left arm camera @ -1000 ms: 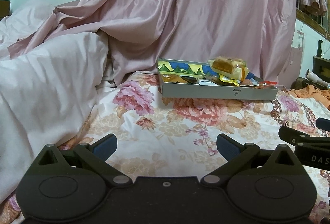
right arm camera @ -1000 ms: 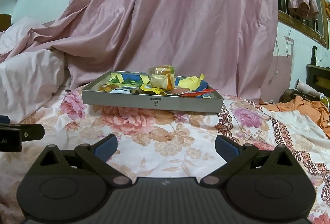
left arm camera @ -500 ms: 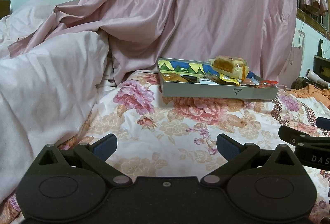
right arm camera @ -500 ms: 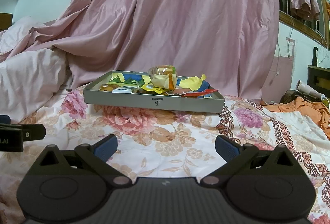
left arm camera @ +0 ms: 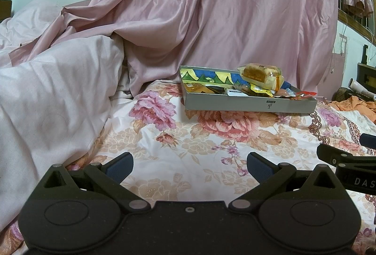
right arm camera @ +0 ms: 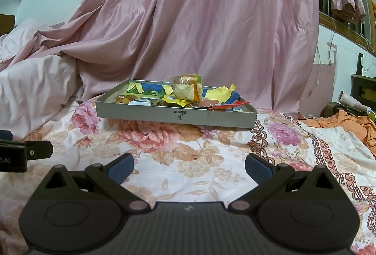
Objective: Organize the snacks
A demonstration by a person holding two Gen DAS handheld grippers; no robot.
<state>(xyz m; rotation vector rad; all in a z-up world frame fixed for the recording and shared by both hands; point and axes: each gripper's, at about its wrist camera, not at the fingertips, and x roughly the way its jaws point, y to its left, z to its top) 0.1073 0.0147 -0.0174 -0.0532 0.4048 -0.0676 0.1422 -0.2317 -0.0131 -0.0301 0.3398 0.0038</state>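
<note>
A shallow grey box (left arm camera: 235, 105) (right arm camera: 152, 112) rests on the floral bedsheet, filled with several wrapped snacks. A wrapped cake (left arm camera: 259, 74) (right arm camera: 186, 88) sits on top of the pile, with a yellow wrapper (right arm camera: 221, 92) and a red packet (right arm camera: 226, 105) beside it. My left gripper (left arm camera: 189, 166) is open and empty, low over the sheet, well short of the box. My right gripper (right arm camera: 189, 166) is likewise open and empty, facing the box's front wall from a distance. Each gripper shows at the edge of the other's view.
A pink satin cloth (right arm camera: 199, 20) hangs behind the box. A pale duvet (left arm camera: 47, 95) is heaped at the left. Orange clothing (right arm camera: 352, 123) lies at the right edge of the bed. The floral sheet (right arm camera: 188, 149) lies between the grippers and the box.
Both views have shifted very slightly, with the box appearing a little nearer in the right wrist view. Both grippers stay open and empty.
</note>
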